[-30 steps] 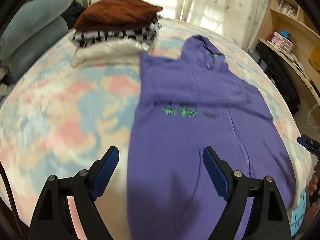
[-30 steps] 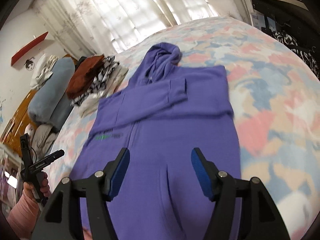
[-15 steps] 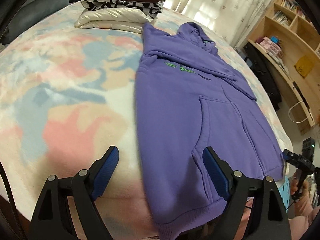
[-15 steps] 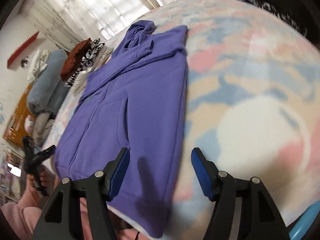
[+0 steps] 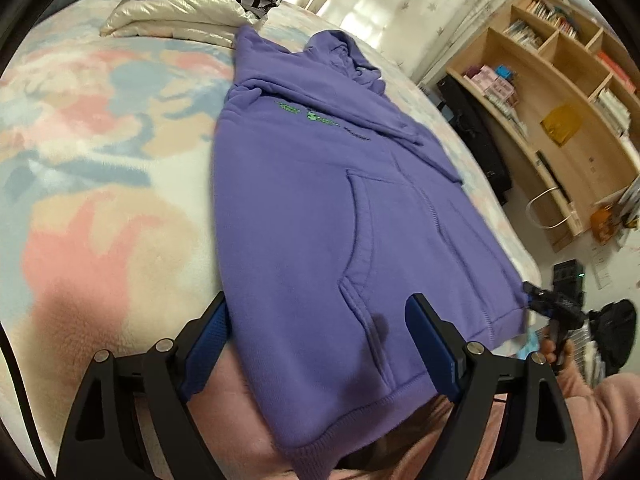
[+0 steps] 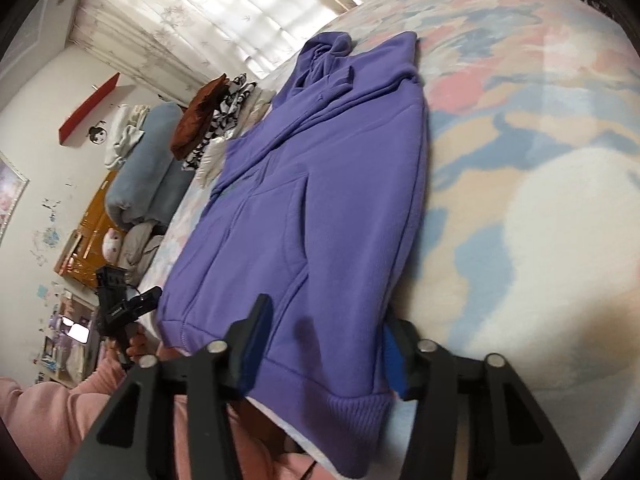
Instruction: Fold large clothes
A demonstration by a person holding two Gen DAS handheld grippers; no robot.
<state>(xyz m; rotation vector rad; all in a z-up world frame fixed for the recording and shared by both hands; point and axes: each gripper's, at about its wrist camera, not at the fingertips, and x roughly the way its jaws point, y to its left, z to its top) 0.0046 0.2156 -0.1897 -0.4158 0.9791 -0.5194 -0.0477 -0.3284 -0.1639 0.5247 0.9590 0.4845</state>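
Note:
A purple hoodie [image 5: 320, 200] lies face up on the bed, its sleeves folded across the chest and its hem hanging over the near edge. My left gripper [image 5: 320, 340] stands open, with the hoodie's left hem part between its fingers and not pinched. My right gripper [image 6: 326, 346] straddles the right hem corner of the hoodie [image 6: 320, 200]; its jaws are closing, with cloth between them and no firm pinch showing. Each view shows the other gripper at the far hem corner: the right gripper [image 5: 536, 300] and the left gripper [image 6: 148, 298].
A pastel blanket [image 5: 100, 140] covers the bed. A stack of folded clothes [image 5: 192, 4] sits at the far end, beside grey-blue bolsters [image 6: 140, 184]. A wooden bookshelf [image 5: 560, 100] stands right of the bed. Pink sleeves and legs of the person are below the hem.
Both grippers dropped and tilted down from over the hoodie's body to its hem at the bed's near edge. The right jaws have narrowed around the hem corner.

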